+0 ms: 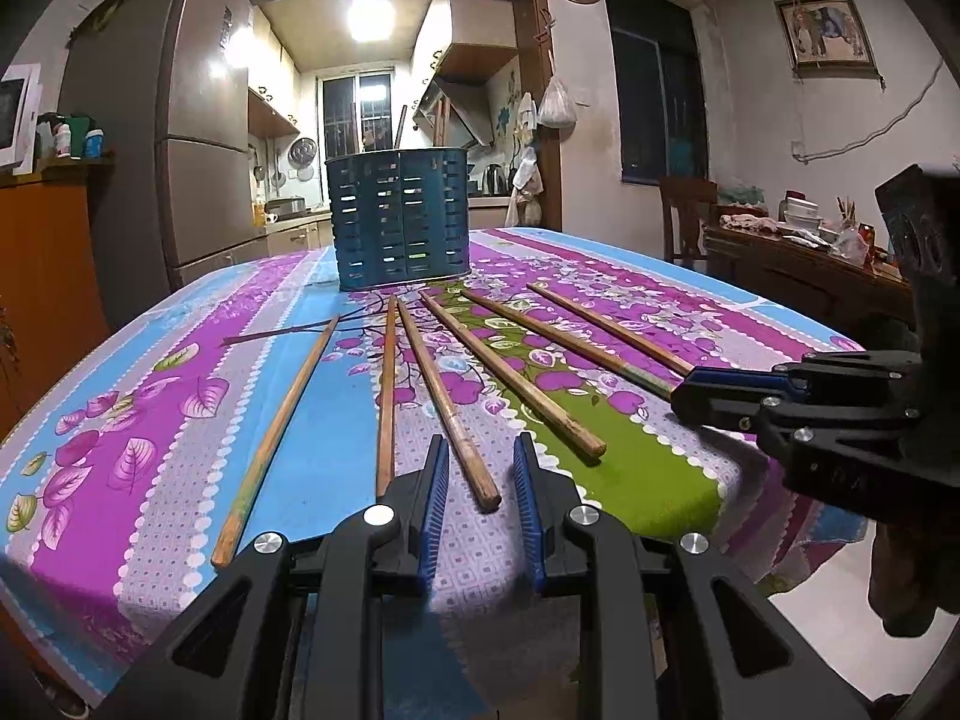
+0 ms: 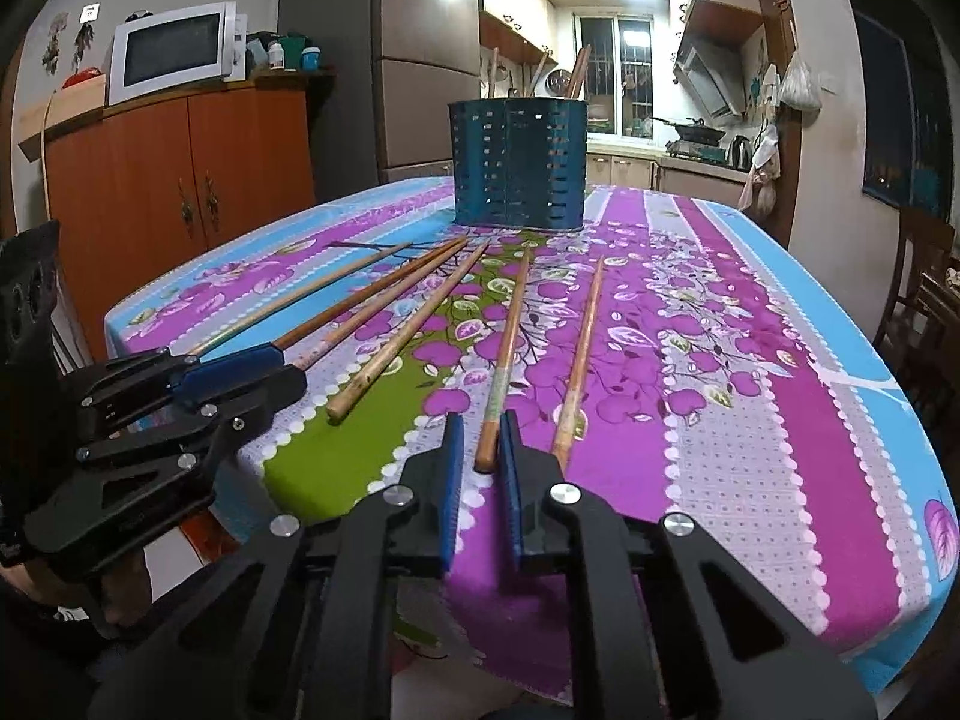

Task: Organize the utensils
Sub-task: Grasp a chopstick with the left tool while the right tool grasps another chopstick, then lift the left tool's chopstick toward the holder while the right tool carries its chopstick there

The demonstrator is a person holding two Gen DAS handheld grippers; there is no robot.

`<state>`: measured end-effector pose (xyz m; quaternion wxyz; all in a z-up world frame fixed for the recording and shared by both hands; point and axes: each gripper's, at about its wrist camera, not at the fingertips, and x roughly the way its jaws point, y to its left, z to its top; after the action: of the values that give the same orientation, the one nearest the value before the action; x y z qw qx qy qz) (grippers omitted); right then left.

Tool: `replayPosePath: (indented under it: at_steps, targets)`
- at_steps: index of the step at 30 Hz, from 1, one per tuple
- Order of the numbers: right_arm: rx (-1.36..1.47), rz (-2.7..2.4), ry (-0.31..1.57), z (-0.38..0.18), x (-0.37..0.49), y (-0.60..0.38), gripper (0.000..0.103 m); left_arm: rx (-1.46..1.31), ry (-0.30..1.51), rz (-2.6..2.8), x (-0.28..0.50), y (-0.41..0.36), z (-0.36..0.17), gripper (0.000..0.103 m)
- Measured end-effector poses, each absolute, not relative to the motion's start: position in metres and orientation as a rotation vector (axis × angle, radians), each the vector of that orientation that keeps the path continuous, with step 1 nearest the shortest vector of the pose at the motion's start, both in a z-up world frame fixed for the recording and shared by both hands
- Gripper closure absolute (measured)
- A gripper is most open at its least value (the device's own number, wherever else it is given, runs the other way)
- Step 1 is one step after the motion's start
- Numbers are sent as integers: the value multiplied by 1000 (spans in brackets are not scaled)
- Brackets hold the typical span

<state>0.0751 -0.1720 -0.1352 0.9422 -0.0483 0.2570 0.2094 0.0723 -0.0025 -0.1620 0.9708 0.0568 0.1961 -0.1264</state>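
Observation:
Several wooden chopsticks fan out on the flowered tablecloth (image 1: 180,360) in front of a blue slotted utensil holder (image 1: 399,222) (image 2: 519,168). My left gripper (image 1: 483,444) (image 2: 291,369) is open, low over the cloth. The near end of one chopstick (image 1: 444,396) lies between its pads, touching neither. A second chopstick (image 1: 387,390) runs under its left finger. My right gripper (image 2: 482,417) (image 1: 681,390) has its jaws narrow around the end of another chopstick (image 2: 507,348). The right pad lies against that chopstick and a thin gap shows on the left.
A few chopsticks (image 2: 579,69) stand in the holder. One chopstick (image 2: 579,360) lies just right of my right gripper, another (image 1: 270,432) far left. The table's near edge is right below both grippers. A cabinet (image 2: 180,180) and a fridge stand beyond, and a chair (image 1: 684,210) at right.

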Motion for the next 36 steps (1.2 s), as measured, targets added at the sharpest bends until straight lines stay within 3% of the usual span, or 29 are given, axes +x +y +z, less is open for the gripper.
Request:
replayPosePath:
  at_steps: [13,14,16,24,36]
  targets:
    - [-105,383,468,-141,72,-168,93,127,306,-217,63,-8,-172,79]
    - [-101,382,468,-141,72,-168,93,124,303,-219,63,-7,-173,80]
    - [-83,379,458,-142,71,-170,97,123,301,-218,62,-8,-173,91]
    - [-50,359,421,-139,67,-173,98,117,306,-203,57,-5,-170,95]
    - [-107,357,290,-72,43,-182,98,73,152,-218,32,6,-97,95]
